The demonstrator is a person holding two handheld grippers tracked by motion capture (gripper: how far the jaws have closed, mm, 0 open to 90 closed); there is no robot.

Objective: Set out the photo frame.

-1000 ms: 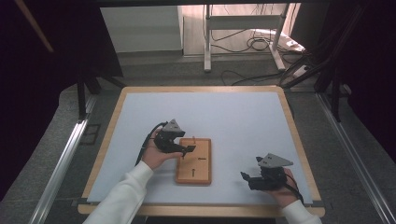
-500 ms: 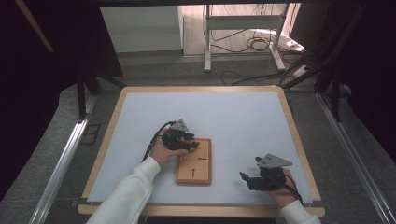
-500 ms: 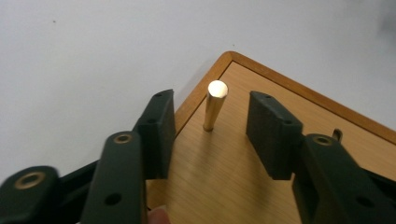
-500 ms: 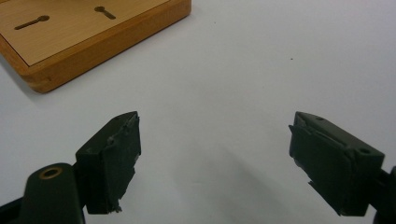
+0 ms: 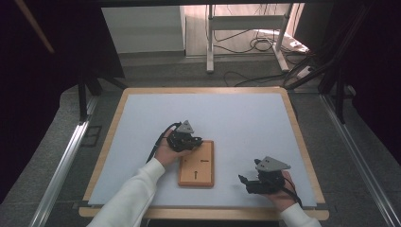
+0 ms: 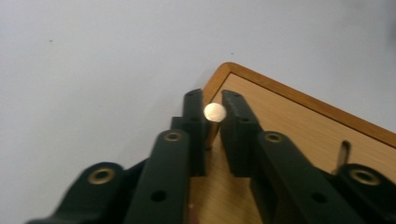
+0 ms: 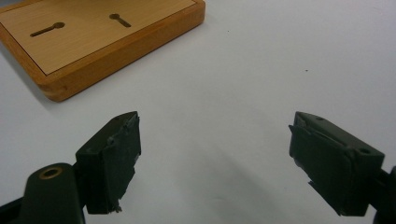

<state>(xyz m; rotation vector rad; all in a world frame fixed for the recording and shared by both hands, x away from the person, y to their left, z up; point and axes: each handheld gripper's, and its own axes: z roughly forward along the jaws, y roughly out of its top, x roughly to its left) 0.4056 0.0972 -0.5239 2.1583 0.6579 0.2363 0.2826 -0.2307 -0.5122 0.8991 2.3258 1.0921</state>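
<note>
Peg first: a small brass-looking pin with a round pale top is seen standing upright on the wooden board, right near one corner of it, and it sits between the tips of the left tongs. Those tongs have just been closing in around it, and in the left gripper view they're narrowed right down so both black jaws sit against the peg's sides, so it's counted as gripped. From the high view the left tongs are held over the board's far left corner, with a white sleeve trailing back toward the near edge of the counter.

Two keyhole-shaped slots are cut into the board's top; they're seen beyond the right tongs' jaws, up and to the left in the right gripper view.

The right tongs are held wide apart with nothing between them, just bare pale counter under the pads. They're parked low near the counter's front edge, well apart from the board, which lies off to their left. The peg is well apart from these tongs too.
</note>
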